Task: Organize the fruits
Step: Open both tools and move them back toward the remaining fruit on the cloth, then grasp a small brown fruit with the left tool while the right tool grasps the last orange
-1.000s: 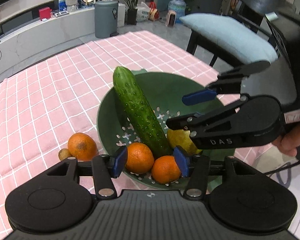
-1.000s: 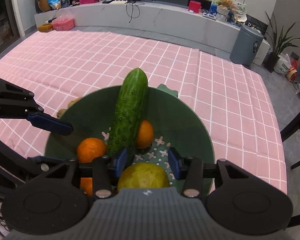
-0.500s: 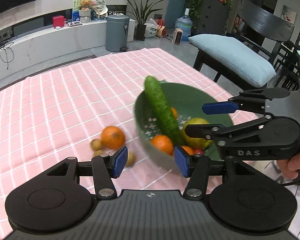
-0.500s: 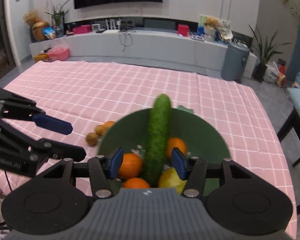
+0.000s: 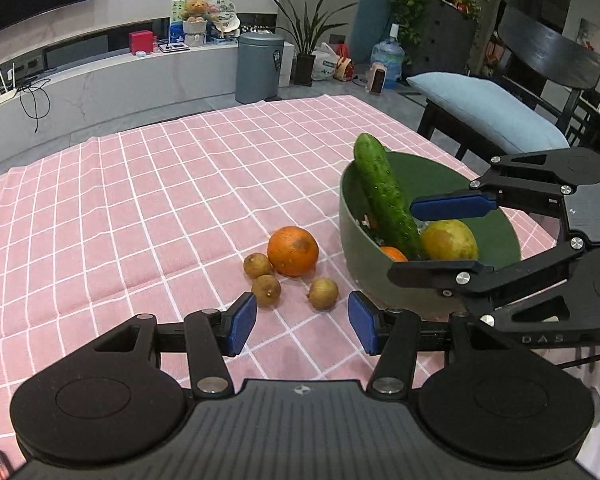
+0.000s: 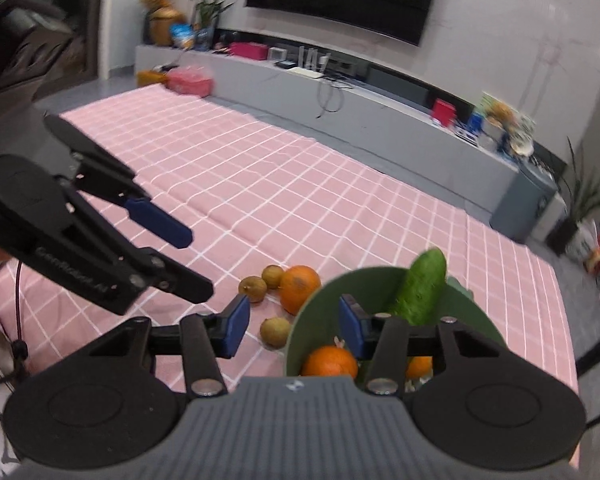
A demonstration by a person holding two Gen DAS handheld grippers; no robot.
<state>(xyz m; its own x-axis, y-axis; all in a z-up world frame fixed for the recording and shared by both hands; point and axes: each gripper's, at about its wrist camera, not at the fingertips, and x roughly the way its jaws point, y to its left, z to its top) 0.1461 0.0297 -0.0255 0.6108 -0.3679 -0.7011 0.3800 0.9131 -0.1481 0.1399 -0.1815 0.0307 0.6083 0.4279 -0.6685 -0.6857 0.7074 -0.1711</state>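
Left gripper [image 5: 302, 328] open, empty, aimed at loose longans [image 5: 322, 293] beside orange [image 5: 293, 251]; right gripper [image 6: 290, 323] open, empty, over green bowl [image 6: 300, 336], likely drop-off.

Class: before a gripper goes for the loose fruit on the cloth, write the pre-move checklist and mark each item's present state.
1. Left gripper open and empty: ok.
2. Right gripper open and empty: ok.
3. Loose orange and three small brown fruits unobstructed on the tablecloth: ok.
4. Green bowl upright: ok.
5. Room left in bowl beside the cucumber: cannot tell.
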